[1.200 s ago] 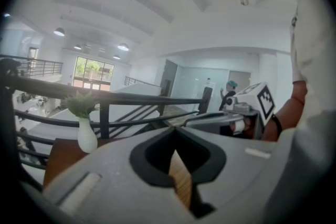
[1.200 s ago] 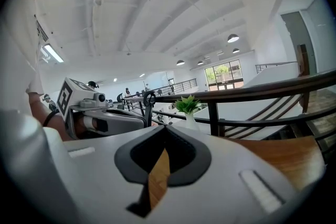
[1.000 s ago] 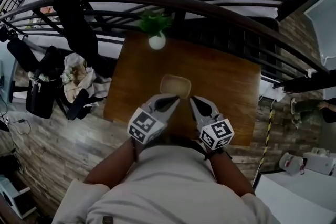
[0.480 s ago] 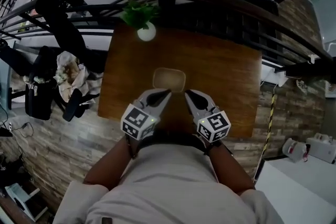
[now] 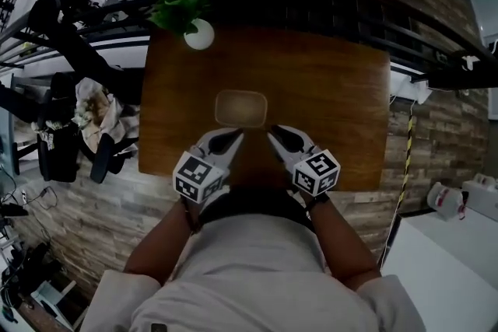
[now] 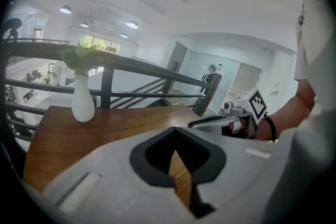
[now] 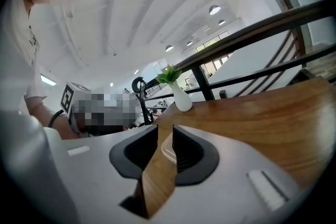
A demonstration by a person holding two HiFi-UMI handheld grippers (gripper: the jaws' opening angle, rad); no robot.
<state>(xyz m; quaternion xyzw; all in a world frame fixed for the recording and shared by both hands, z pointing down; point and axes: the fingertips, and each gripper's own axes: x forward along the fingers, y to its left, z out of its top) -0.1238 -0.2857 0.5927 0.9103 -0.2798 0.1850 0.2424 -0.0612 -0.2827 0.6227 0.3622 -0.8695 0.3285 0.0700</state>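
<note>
Left hand-held gripper (image 6: 175,131) clenched, empty; right hand-held gripper (image 7: 164,131) released, jaws slightly apart, nothing gripped. Both sit over the table (image 5: 342,89) near edge, with the shallow tan tray (image 5: 241,107) just ahead of them, untouched. White vase (image 5: 199,34) with plant stands at the far left corner.

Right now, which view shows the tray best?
Head view: the tray shows whole, from above. The right gripper view catches only a sliver of its rim between the jaws; the left gripper view shows none.
</note>
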